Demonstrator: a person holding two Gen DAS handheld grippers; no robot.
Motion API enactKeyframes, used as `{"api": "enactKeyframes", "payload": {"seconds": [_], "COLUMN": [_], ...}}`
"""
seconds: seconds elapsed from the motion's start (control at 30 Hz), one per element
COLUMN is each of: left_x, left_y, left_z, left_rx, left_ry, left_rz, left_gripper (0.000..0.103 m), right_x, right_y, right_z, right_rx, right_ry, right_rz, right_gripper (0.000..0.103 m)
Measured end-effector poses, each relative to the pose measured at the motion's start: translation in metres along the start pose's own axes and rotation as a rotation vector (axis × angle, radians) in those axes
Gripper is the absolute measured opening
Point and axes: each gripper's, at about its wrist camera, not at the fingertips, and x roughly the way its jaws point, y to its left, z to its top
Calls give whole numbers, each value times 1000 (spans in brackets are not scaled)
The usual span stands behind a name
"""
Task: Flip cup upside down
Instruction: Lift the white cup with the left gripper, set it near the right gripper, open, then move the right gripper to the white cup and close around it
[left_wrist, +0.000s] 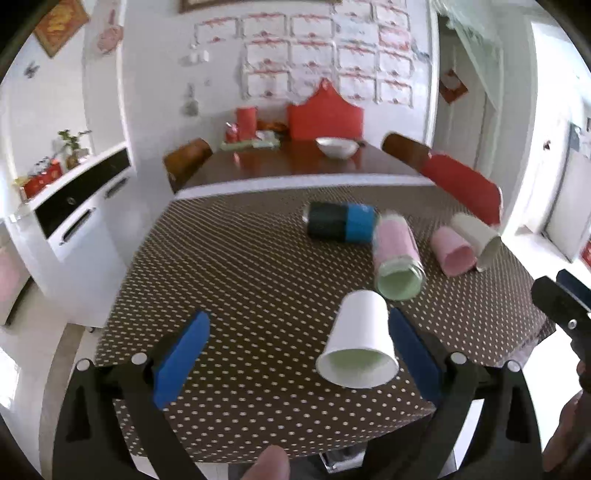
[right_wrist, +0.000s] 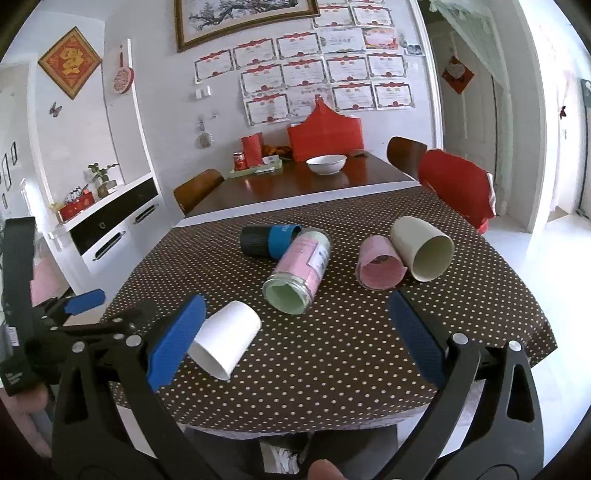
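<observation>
The white paper cup (left_wrist: 357, 339) lies on its side near the front edge of the dotted tablecloth (left_wrist: 236, 280), mouth toward the cameras. The left gripper (left_wrist: 295, 350) gapes wide, its right pad (left_wrist: 413, 350) just beside the cup; contact cannot be told. The right gripper (right_wrist: 295, 339) is equally wide and holds nothing, its left pad (right_wrist: 177, 339) near the cup's rim.

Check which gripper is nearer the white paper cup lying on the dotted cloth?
Left. The left gripper is open around the white paper cup, cup beside its right finger. The right gripper sits to the cup's right, open, cup outside its left finger.
</observation>
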Motion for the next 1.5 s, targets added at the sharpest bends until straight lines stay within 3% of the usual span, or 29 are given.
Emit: {"api": "enactKeyframes", "payload": {"seconds": [0.27, 0.5, 0.97, 1.5], "left_x": [-41, -64, -70, -70], "left_y": [19, 33, 47, 66], "left_z": [-1, -3, -6, -5], "left_rx": [-26, -67, -116, -131], "left_ry": [-131, -180, -174, -192], "left_rz": [97, 118, 98, 142], "left_gripper": [96, 96, 96, 96], "right_x": [4, 9, 16, 45], "right_y": [17, 28, 29, 38], "right_z": [2, 2, 3, 7], "right_rx": [-11, -19, -12, 37], "right_ry": [38, 69, 97, 237], "right_rz": [57, 80, 110, 174], "right_gripper": [97, 97, 97, 97]}}
